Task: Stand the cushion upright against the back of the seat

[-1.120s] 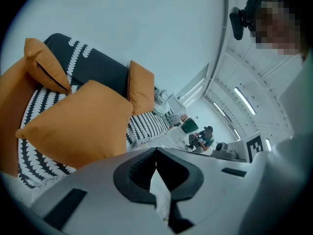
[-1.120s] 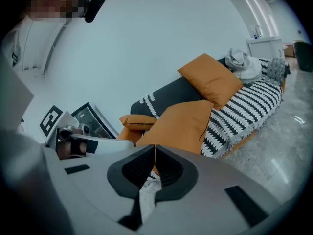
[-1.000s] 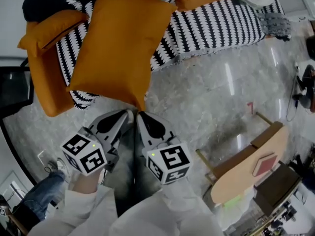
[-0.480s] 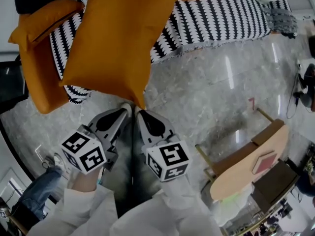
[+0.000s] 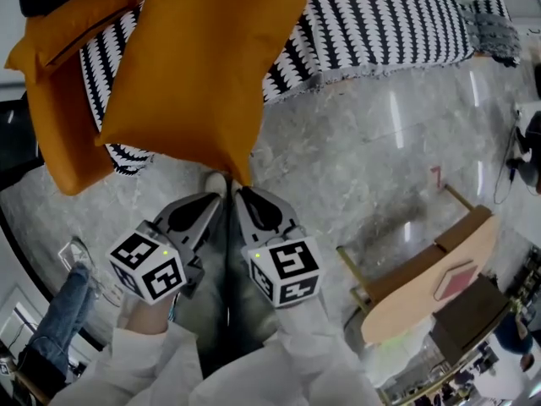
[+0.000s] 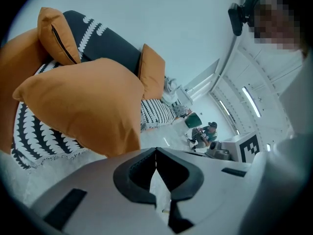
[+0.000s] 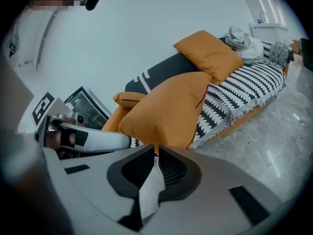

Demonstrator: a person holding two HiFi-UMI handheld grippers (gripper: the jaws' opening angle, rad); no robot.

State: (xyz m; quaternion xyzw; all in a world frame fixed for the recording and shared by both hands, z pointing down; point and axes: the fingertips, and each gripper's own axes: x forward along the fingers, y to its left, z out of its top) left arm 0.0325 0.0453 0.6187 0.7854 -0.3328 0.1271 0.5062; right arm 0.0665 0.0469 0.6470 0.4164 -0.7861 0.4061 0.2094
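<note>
A big orange cushion (image 5: 190, 66) lies slanted over the front edge of the sofa (image 5: 380, 24), which has a black-and-white cover. Its lower corner hangs over the floor. My right gripper (image 5: 238, 191) is shut on that corner; in the right gripper view the orange tip sits pinched at the jaw tips (image 7: 156, 148), with the cushion (image 7: 168, 109) rising beyond. My left gripper (image 5: 217, 180) is just left of the corner, jaws shut with nothing between them (image 6: 155, 151). In the left gripper view the cushion (image 6: 93, 102) hangs just beside the tips.
A smaller orange cushion (image 5: 59, 24) and the orange armrest (image 5: 68, 134) are at the sofa's left end. Another orange cushion (image 7: 210, 53) leans on the backrest. A wooden chair (image 5: 431, 269) stands on the grey marble floor (image 5: 355, 167) to the right. A person's jeans leg (image 5: 51, 328) is lower left.
Both grippers have sunk together while staying at the cushion's lower corner. The cushion and sofa now fill more of the view's top. The jeans leg at lower left has shifted.
</note>
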